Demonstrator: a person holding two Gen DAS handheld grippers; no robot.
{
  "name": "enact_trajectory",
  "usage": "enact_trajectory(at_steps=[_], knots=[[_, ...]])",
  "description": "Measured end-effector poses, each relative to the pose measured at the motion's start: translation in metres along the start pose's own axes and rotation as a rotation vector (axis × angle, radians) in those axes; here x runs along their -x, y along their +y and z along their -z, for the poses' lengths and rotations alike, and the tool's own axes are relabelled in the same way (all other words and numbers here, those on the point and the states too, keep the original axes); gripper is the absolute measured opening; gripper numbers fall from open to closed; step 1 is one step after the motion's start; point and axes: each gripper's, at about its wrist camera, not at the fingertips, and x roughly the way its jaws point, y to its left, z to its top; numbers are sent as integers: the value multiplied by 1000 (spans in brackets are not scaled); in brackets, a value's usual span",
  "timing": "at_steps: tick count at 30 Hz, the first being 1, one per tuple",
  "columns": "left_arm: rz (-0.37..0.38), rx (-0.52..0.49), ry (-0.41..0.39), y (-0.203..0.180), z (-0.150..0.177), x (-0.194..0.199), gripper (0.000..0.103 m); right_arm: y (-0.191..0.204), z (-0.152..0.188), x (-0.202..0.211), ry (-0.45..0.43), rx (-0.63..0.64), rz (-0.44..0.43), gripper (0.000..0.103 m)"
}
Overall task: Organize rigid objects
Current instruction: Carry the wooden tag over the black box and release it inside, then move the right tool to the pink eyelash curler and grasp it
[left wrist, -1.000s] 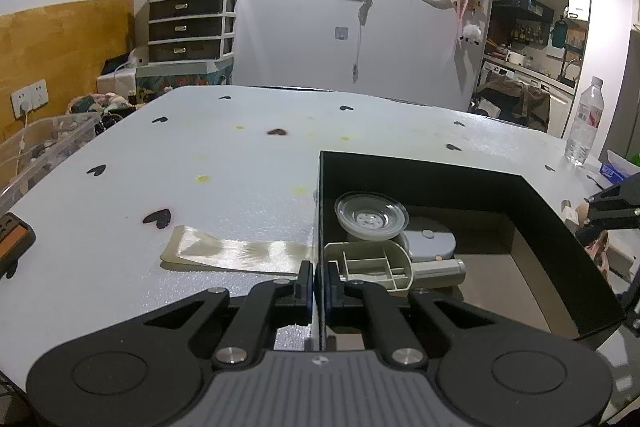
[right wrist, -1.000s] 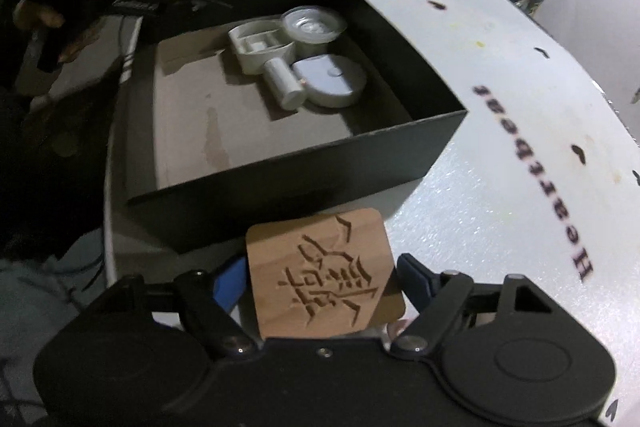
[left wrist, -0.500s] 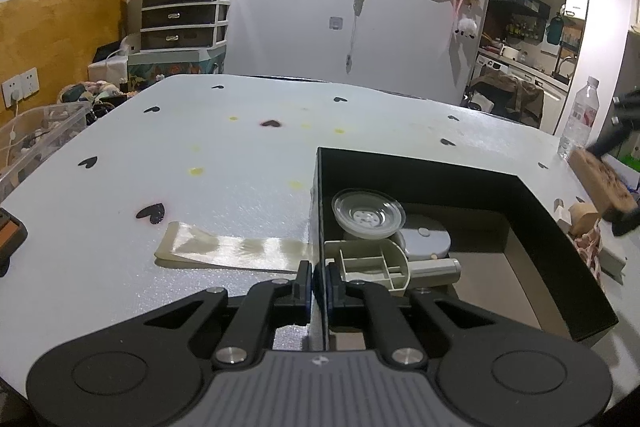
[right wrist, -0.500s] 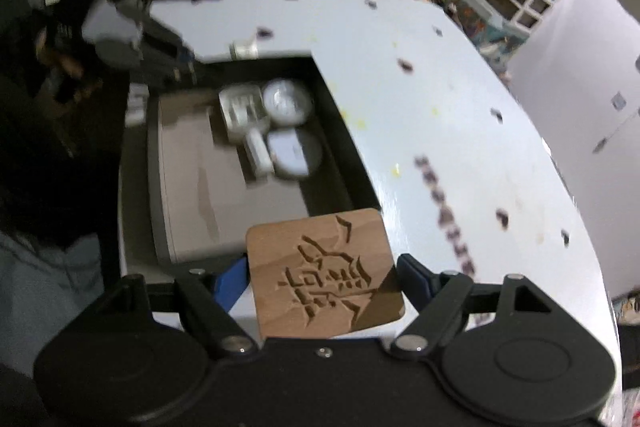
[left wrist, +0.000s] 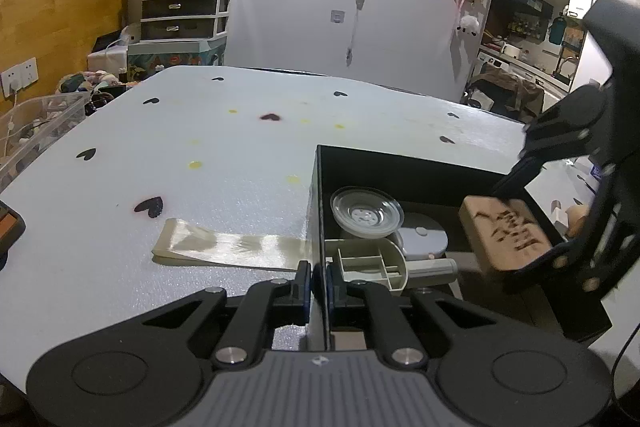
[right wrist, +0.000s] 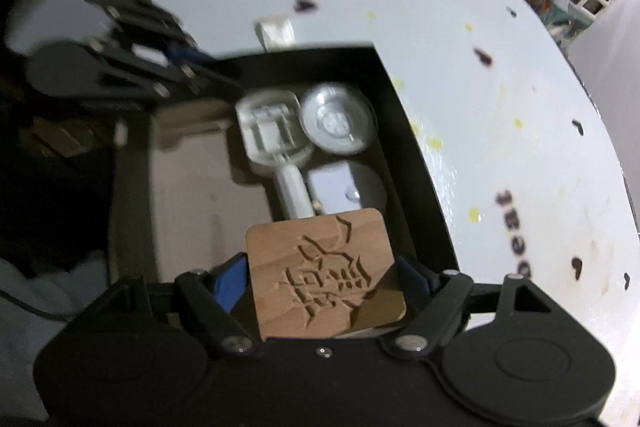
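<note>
right gripper (right wrist: pixel 324 281): fingers spread wide, clamping one carved wooden block (right wrist: pixel 326 273) by its two side edges; block is hanging over the near part of the black box (right wrist: pixel 404 163), above the floor of the box. left gripper (left wrist: pixel 318 281): fingers nearly together, pinching the upright side wall of the box between them.

box contents, counted: one clear round dish (right wrist: pixel 338 119), one pale divided scoop with a tube handle (right wrist: pixel 274 135), one white round-ended case (right wrist: pixel 348 187), all lying together in one corner.

left view only: one strip of glossy tape (left wrist: pixel 228 247) lying flat on the white table (left wrist: pixel 200 147), reaching the outside of the box. right view only: printed letters (right wrist: pixel 516 239) on the table.
</note>
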Motion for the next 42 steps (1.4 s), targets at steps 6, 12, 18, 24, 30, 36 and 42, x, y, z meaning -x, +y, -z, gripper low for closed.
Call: enact_trajectory(at_steps=[6,12,18,24,30,36,42], knots=[[7,3,0,1,-1,-1,9,-8,3,-19,55,3,29,80],[11,1,3,2,-1,-2,9,-13,3,-23,60,-15,20,81],[13,4,2,3,-1,-2,9,-14,0,-8,16,-38,30,84],[12,2,2,3,-1,-2,9,-15,11,27,-77,-97,64,86],[10,2,0,3,0,-2,9,-8,34,65,-191,-181,101,88],[10,6,-12,4,-1,1,8,-7,74,99,-320,-346,164,93],[5,14,-15,2,-1,6,8,-12,131,113,-410,-570,231,100]])
